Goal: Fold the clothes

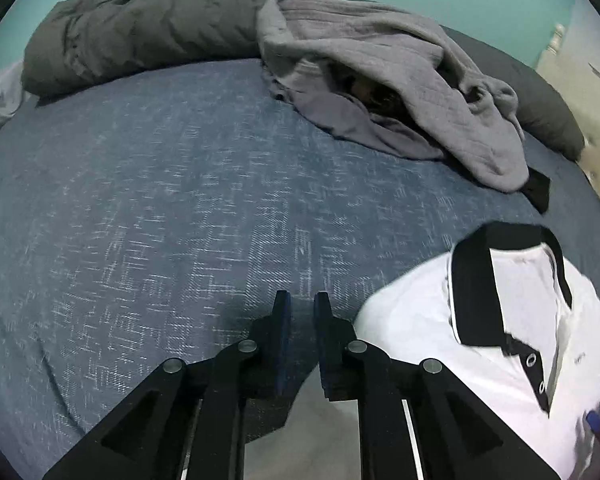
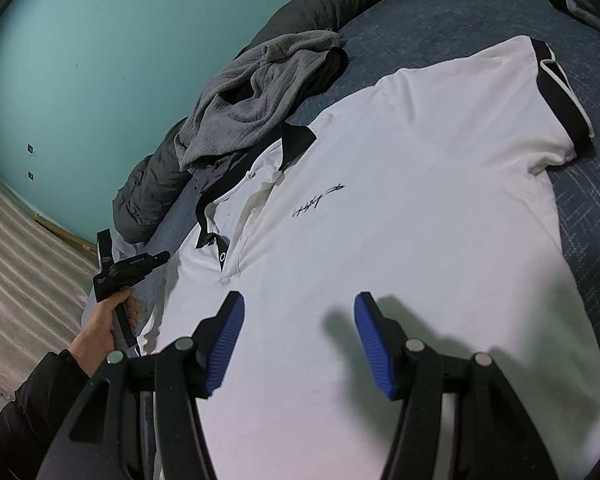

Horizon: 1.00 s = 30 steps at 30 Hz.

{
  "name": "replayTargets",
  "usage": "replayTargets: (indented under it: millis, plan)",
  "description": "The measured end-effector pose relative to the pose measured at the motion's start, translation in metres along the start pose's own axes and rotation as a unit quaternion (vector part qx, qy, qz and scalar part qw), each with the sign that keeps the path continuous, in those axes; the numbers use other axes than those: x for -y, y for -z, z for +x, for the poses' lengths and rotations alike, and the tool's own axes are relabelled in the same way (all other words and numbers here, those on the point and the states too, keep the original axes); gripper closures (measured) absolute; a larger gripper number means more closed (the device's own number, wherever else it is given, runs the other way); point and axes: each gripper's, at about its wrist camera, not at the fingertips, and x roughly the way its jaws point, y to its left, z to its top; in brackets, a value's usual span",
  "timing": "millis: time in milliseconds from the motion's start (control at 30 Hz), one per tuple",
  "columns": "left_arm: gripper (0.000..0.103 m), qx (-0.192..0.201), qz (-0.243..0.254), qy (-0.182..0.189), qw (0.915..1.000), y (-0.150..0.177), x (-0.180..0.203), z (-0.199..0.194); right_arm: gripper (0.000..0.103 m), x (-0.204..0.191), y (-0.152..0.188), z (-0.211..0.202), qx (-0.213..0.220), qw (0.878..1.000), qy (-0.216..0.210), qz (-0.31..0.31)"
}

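Note:
A white polo shirt (image 2: 400,240) with a black collar (image 2: 296,140) and black sleeve cuffs lies flat, face up, on the bed. My right gripper (image 2: 300,298) hovers open just above its lower chest, with nothing between the blue pads (image 2: 228,340). In the left wrist view the shirt (image 1: 420,320) lies to the right of my left gripper (image 1: 302,304). Its fingers stand almost together with only a narrow slit, over the bed beside the shirt's edge, and nothing shows between them. In the right wrist view a hand (image 2: 100,328) holds the left gripper (image 2: 162,257) by the shirt's left side.
The blue-grey bed sheet (image 1: 160,220) spreads wide to the left. A crumpled grey garment (image 1: 380,80) lies beyond the collar, with a dark grey duvet (image 1: 140,32) along the back. A teal wall (image 2: 100,60) and pale striped floor (image 2: 20,260) lie past the bed's edge.

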Motion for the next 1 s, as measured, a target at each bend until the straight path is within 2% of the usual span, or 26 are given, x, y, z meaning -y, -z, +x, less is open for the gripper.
replayTargets:
  millis: [133, 200, 533, 633, 667, 733, 800, 1000]
  plan:
    - [0.091, -0.016, 0.008, 0.008, 0.9998, 0.005, 0.006, 0.01, 0.045, -0.001, 0.001, 0.0, -0.001, 1.0, 0.0, -0.001]
    - [0.103, -0.025, 0.012, 0.007, 0.9996, 0.009, 0.009, 0.016, 0.045, -0.001, 0.001, 0.001, -0.002, 1.0, 0.0, -0.002]
    - [0.103, -0.002, -0.022, -0.017, 0.9996, 0.004, -0.008, 0.007, 0.045, 0.0, -0.001, 0.0, 0.001, 1.0, -0.002, 0.001]
    - [0.103, 0.012, -0.027, 0.003, 0.9996, 0.004, -0.012, -0.008, 0.045, 0.001, -0.001, 0.0, 0.001, 1.0, -0.002, 0.002]
    - [0.102, 0.014, -0.03, 0.014, 0.9994, 0.006, -0.015, -0.012, 0.045, 0.001, -0.001, 0.0, 0.001, 1.0, -0.002, 0.002]
    - [0.083, 0.007, -0.039, 0.032, 0.9987, 0.011, -0.023, -0.018, 0.045, 0.001, -0.002, -0.001, 0.001, 1.0, -0.004, 0.003]
    - [0.073, 0.007, -0.034, 0.032, 0.9989, 0.018, -0.03, -0.026, 0.045, 0.001, -0.003, -0.002, 0.004, 1.0, -0.005, 0.003]
    - [0.073, -0.032, -0.001, 0.031, 0.999, 0.043, -0.042, -0.024, 0.045, -0.001, -0.002, 0.0, 0.003, 1.0, -0.007, 0.002]
